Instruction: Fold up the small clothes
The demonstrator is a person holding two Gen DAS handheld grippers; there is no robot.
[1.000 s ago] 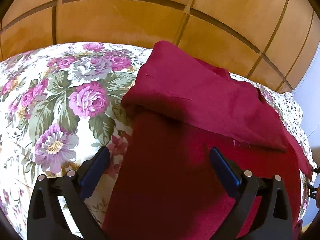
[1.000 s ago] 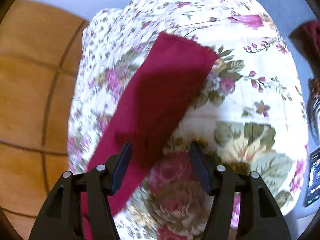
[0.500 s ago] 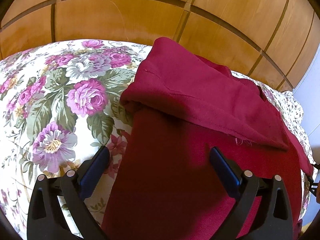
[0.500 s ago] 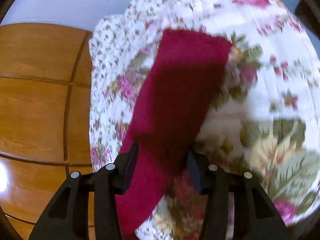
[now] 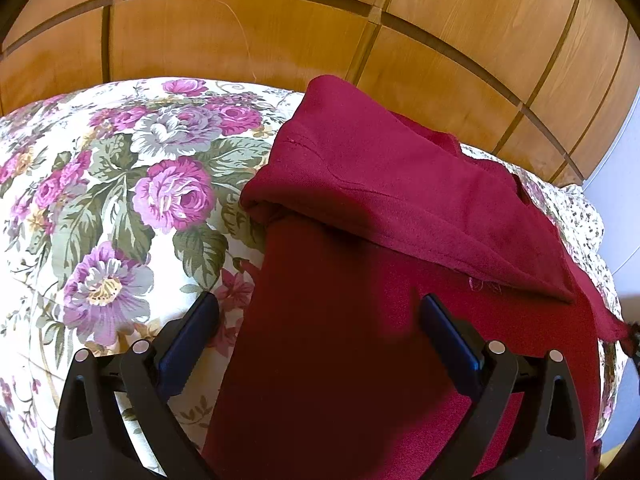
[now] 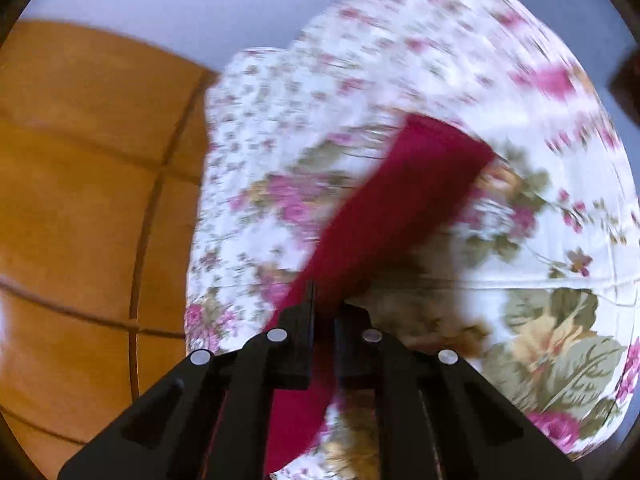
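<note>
Left wrist view: the left gripper [image 5: 316, 332] is wide open, holding nothing, hovering over the near part of the red cloth [image 5: 360, 320]. The cloth lies on the floral bedspread [image 5: 120, 200], and its far part is already flipped over onto itself, so there's one rough fold in place (edges don't line up, and a few loose threads show at the hem). Wooden panels [image 5: 240, 40] sit behind the bed.

Right wrist view: pretty blurry, but the right gripper [image 6: 322, 320] looks closed down on the near end of the cloth [image 6: 400, 208], with the fabric running between the jaws and stretching away across the bedspread [image 6: 400, 60].

I'd say it's partway: first fold made, still needs another fold and some tidying before it's a neat little bundle.
</note>
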